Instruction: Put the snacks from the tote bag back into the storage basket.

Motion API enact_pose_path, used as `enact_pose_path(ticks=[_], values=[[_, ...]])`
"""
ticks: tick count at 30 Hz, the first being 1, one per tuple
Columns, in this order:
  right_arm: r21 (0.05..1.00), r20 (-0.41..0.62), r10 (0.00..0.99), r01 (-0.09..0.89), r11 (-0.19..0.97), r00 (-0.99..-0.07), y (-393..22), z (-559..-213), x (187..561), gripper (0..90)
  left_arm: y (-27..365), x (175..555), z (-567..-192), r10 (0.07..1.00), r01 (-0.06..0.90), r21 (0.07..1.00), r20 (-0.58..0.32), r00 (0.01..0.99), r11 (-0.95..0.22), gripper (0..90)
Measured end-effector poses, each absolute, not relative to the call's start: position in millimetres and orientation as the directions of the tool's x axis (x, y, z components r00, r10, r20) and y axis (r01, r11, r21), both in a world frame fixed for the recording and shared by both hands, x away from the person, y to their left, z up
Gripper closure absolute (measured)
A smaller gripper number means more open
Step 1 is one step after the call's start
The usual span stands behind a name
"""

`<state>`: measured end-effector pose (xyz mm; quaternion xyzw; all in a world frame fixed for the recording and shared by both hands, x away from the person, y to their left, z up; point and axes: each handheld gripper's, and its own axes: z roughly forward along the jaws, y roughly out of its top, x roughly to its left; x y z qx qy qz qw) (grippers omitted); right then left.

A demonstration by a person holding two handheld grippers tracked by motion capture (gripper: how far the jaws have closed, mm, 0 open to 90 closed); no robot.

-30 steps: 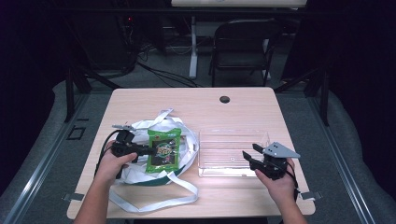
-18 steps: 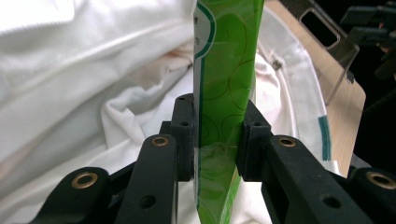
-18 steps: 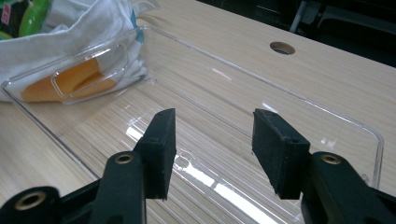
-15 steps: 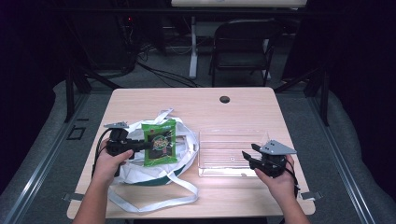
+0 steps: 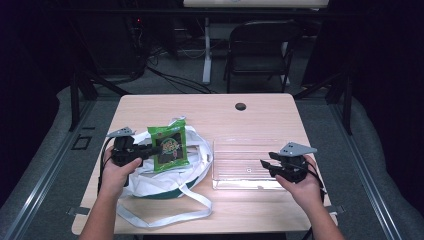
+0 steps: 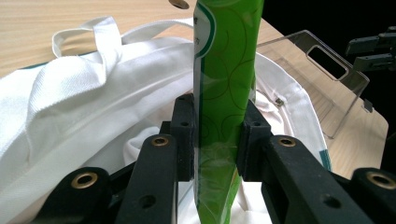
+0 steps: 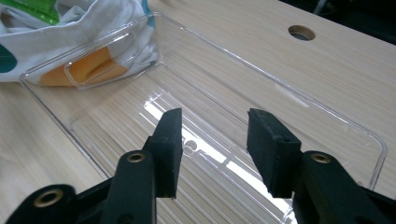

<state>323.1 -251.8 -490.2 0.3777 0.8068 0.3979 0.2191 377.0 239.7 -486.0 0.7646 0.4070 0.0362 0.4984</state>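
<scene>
In the high view, the green snack packet [image 5: 169, 146] had come up out of the white tote bag [image 5: 165, 177] since a second earlier: it then lay low in the bag's mouth and now stood upright above it, just left of the clear plastic tray [image 5: 247, 167] on the desk [image 5: 260, 112]. This suggested that the transfer to the tray was the step in hand. The left gripper [image 5: 150, 149] held the packet by its side edge; the right gripper [image 5: 266, 164] waited over the tray's near right part. In the left gripper view, the jaws were clamped tight on the packet [image 6: 224, 88], with the bag [image 6: 74, 93] beneath. In the right gripper view, the jaws had just been closing and stood partly open above the tray [image 7: 210, 88], with nothing between them.
</scene>
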Motion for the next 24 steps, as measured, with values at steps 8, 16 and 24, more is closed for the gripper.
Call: enact_pose_path(ticks=[8, 16, 24], values=[[0.759, -0.081, 0.723, 0.427, 0.491, -0.687, -246.5, -478.5, 333.6, 59.3, 236.5, 375.4, -483.7, 0.670, 0.565, 0.810, -0.331, 0.664, -0.160, 72.6], [0.728, -0.098, 0.671, 0.408, 0.552, -0.735, -238.9, -469.0, 340.9, 60.0, 234.6, 374.1, -480.8, 0.675, 0.545, 0.823, -0.313, 0.668, -0.158, 72.6], [0.690, -0.118, 0.607, 0.375, 0.619, -0.786, -232.6, -454.8, 346.6, 60.7, 231.8, 371.7, -475.4, 0.673, 0.520, 0.842, -0.302, 0.675, -0.143, 72.6]])
